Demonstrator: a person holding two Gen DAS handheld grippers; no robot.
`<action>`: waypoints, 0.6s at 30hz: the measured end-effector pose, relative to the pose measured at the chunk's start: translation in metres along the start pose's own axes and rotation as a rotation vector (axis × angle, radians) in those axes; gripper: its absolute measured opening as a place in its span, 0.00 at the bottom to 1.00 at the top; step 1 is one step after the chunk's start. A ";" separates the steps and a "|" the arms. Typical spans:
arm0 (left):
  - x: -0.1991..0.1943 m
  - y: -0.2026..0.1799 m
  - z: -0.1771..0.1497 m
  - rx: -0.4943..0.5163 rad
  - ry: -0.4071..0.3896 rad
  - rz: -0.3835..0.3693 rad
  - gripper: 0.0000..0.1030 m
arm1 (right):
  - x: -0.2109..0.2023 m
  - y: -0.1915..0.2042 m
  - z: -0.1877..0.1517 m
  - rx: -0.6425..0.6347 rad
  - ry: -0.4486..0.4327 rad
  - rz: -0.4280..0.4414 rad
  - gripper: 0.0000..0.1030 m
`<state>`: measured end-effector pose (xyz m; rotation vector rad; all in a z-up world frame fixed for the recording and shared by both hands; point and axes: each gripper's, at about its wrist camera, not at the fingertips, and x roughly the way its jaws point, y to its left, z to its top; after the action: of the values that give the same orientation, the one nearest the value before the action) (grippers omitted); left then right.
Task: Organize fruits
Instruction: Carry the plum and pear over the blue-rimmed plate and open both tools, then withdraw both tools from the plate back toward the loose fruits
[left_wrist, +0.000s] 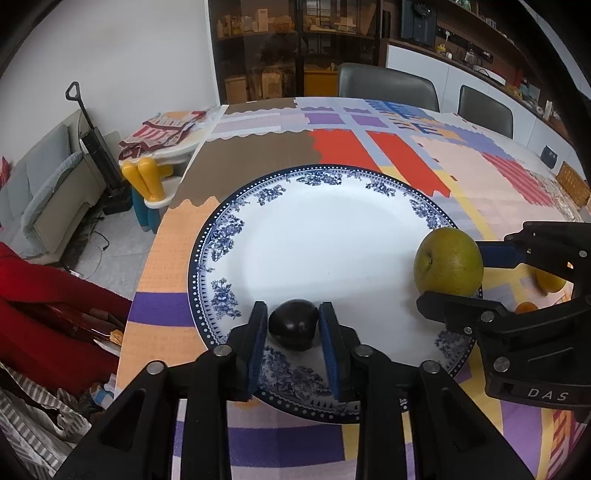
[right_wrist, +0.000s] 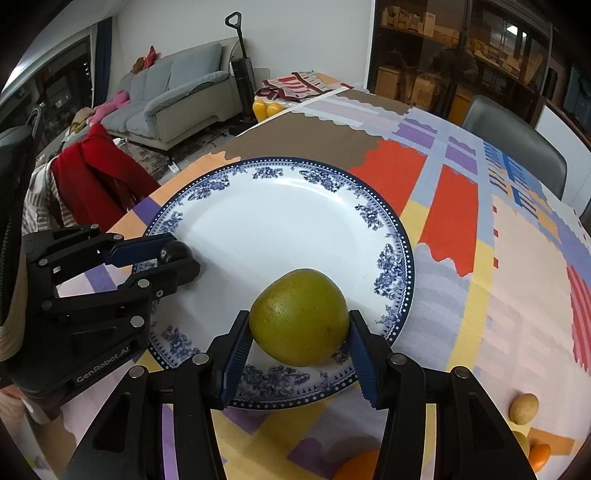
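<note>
Both tools hang low over a blue-and-white plate (left_wrist: 218, 236) on the worktop (left_wrist: 509, 173), which wears a patchwork cloth of bright blocks. On the left tool (left_wrist: 293, 325), the blue pads sit on either side of a dark plum (left_wrist: 293, 328) with a thin sliver of gap showing at each side, so the jaws stand slightly apart and do not press the fruit; the plum lies on the plate near its flowered rim. On the right tool (right_wrist: 299, 332), the pads are closed against the two sides of a green-yellow pear (right_wrist: 300, 317), which is over the near part of the plate; whether the pear touches the plate is hard to tell. From the right wrist view the left tool crosses the plate's left edge, and from the left wrist view the right tool crosses its right edge, so each covers part of the rim. Off the plate, by the right tool, loose fruit waits on the cloth: a small brownish fruit (right_wrist: 523, 408) and oranges (right_wrist: 540, 456), one (right_wrist: 356, 466) partly hidden behind the tool's arms. Grey chairs (left_wrist: 388, 83) stand at the far side of the worktop, a red garment (right_wrist: 92, 177) hangs at the left, and a grey sofa (right_wrist: 173, 96) sits beyond.
</note>
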<state>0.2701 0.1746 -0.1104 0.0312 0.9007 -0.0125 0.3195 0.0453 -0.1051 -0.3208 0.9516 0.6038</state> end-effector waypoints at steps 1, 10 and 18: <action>-0.001 0.000 0.000 0.000 -0.005 0.009 0.34 | 0.000 0.000 0.000 0.001 0.001 -0.002 0.51; -0.045 -0.012 -0.003 0.026 -0.096 0.079 0.49 | -0.034 0.000 -0.005 -0.006 -0.084 -0.025 0.56; -0.104 -0.044 -0.011 0.054 -0.230 0.112 0.63 | -0.093 -0.008 -0.033 0.034 -0.219 -0.057 0.57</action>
<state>0.1960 0.1305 -0.0367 0.1282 0.6675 0.0633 0.2623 -0.0093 -0.0455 -0.2450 0.7395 0.5580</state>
